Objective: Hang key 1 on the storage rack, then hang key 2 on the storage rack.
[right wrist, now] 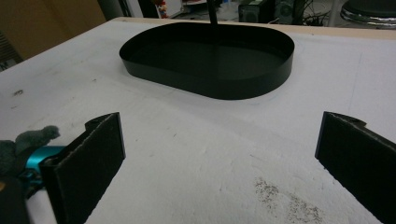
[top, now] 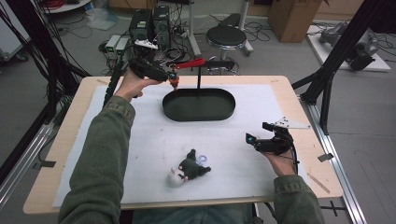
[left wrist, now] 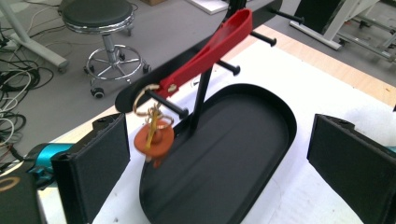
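A red strap keychain (left wrist: 210, 46) has its gold ring (left wrist: 142, 98) looped over the nearest peg (left wrist: 166, 103) of a black stand. Its orange round charm (left wrist: 156, 140) dangles below the ring, above the end of the black oval tray (left wrist: 280, 116). My left gripper (left wrist: 219, 140) is open just short of the charm, holding nothing. From above, the left gripper (top: 163, 74) sits by the charm (top: 173, 82) at the tray's (top: 198, 116) far-left end. The right gripper (top: 258, 132) hovers open over the mat's right side, and its own view (right wrist: 223, 121) faces the tray (right wrist: 210, 86).
A dark grey and white plush toy (top: 189, 169) lies on the white mat (top: 140, 140) near the front edge; a bit of it shows at the left jaw (right wrist: 32, 137). The stand's post (top: 199, 77) rises from the tray. A stool (top: 226, 37) and cables lie beyond the table.
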{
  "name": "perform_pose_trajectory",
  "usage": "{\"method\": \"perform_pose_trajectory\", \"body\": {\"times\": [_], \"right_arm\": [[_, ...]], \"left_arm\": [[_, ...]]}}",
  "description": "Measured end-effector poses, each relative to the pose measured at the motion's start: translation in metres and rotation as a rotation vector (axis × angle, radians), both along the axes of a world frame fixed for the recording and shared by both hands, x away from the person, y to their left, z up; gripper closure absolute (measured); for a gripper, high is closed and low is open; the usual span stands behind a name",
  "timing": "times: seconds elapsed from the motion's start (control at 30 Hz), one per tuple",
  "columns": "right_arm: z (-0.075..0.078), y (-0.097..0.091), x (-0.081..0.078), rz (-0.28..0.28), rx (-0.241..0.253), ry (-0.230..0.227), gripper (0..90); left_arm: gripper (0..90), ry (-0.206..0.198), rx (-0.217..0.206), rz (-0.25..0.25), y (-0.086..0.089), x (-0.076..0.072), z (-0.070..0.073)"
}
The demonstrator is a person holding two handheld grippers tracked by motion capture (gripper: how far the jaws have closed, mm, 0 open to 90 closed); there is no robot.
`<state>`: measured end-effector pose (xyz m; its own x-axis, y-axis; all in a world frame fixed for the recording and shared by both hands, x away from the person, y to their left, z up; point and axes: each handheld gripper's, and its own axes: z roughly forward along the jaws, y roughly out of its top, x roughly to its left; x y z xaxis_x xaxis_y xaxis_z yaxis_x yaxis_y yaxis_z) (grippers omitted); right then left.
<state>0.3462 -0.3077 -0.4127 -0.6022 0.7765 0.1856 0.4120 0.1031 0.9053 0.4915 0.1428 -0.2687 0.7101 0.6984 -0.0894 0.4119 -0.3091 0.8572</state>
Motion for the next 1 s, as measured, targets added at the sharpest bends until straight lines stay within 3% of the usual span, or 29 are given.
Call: {"method": "perform_pose_trajectory", "body": {"times": [0.5, 0.63, 0.8, 0.93, 1.0], "right_arm": [[0.001, -0.001, -0.001, -0.015, 0.003, -0.003, 0.6], [0.001, -0.001, 0.000, -0.016, 0.000, -0.002, 0.6], [0.001, -0.001, 0.000, -0.014, -0.002, -0.009, 0.6], [0.001, -0.001, 0.000, -0.013, 0.000, -0.007, 0.6], [0.001, -0.001, -0.001, -0.012, -0.001, -0.006, 0.6]], "left_arm": [[6.2, 0.041, 0.037, -0.026, 0.008, -0.034, -0.031], [6.2, 0.074, 0.046, -0.064, 0.004, -0.042, -0.038], [6.2, 0.070, 0.075, -0.092, -0.003, -0.052, -0.041], [6.2, 0.060, 0.107, -0.095, -0.010, -0.061, -0.044], [6.2, 0.079, 0.126, -0.085, -0.013, -0.065, -0.049]]}}
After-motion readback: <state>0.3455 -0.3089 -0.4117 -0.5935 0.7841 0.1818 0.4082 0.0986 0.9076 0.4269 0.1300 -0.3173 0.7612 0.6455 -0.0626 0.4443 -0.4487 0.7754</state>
